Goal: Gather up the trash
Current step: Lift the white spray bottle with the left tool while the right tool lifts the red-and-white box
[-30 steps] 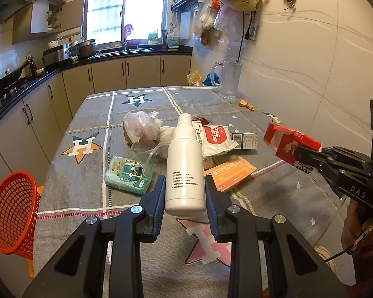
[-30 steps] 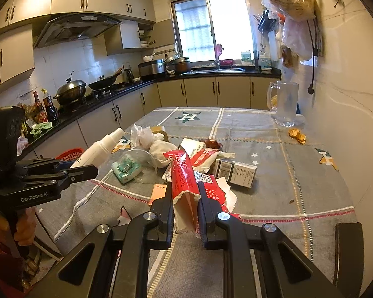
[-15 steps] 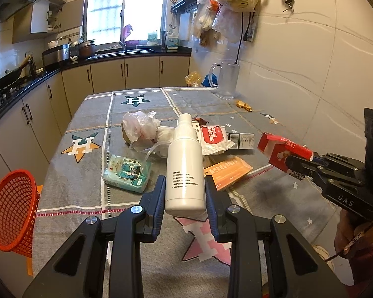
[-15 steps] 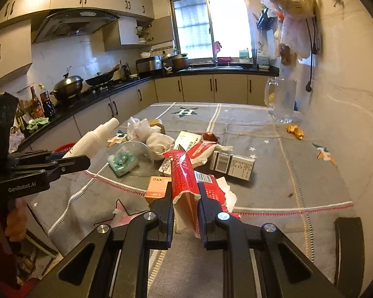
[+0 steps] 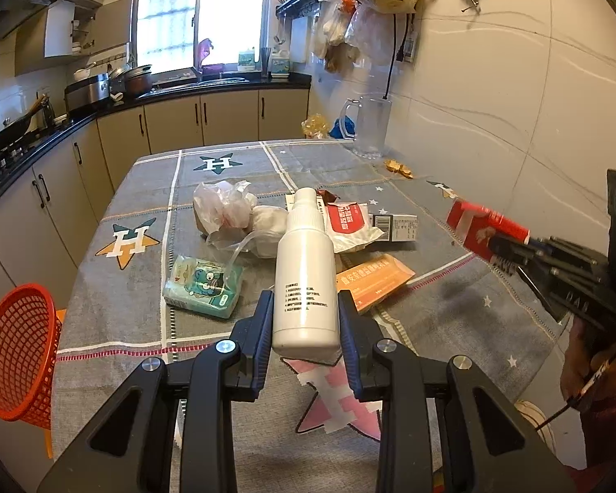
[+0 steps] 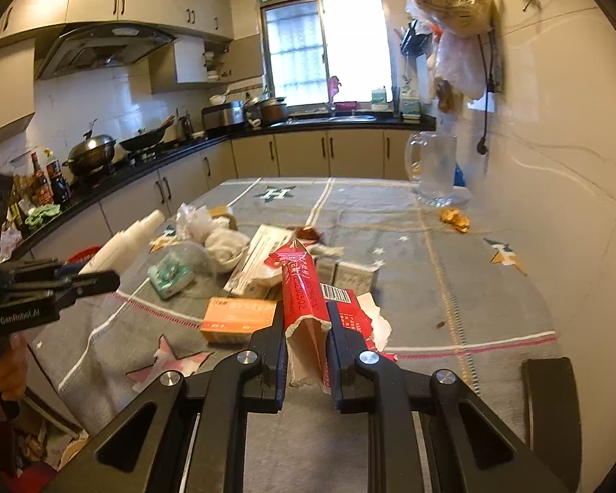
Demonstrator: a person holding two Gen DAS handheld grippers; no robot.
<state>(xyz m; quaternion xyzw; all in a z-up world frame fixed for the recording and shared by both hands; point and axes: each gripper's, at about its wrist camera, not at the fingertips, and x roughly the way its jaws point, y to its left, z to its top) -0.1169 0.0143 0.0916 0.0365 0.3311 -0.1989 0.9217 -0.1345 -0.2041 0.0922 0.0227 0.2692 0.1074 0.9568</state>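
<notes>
Trash [image 5: 349, 228] lifted in both grippers, little shifted lately.
Left gripper [image 5: 304, 324] clamps white bottle [image 5: 304, 283]; right gripper [image 6: 306, 339] pinches red carton [image 6: 304, 287], drifted lower right.

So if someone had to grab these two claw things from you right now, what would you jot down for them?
Left gripper: shut on the white spray bottle, held up above the table.
Right gripper: shut on the torn red carton, also lifted.
Orange basket: at the table's left edge, looks like the bin; from this angle nothing shows inside it.
Nothing looks dropped off so far.
Left on the tablecloth: crumpled plastic bags, teal tissue pack, orange box, red-and-white pouch, small white box, scraps near the glass mug.
Probably drop both held pieces in the basket first.
</notes>
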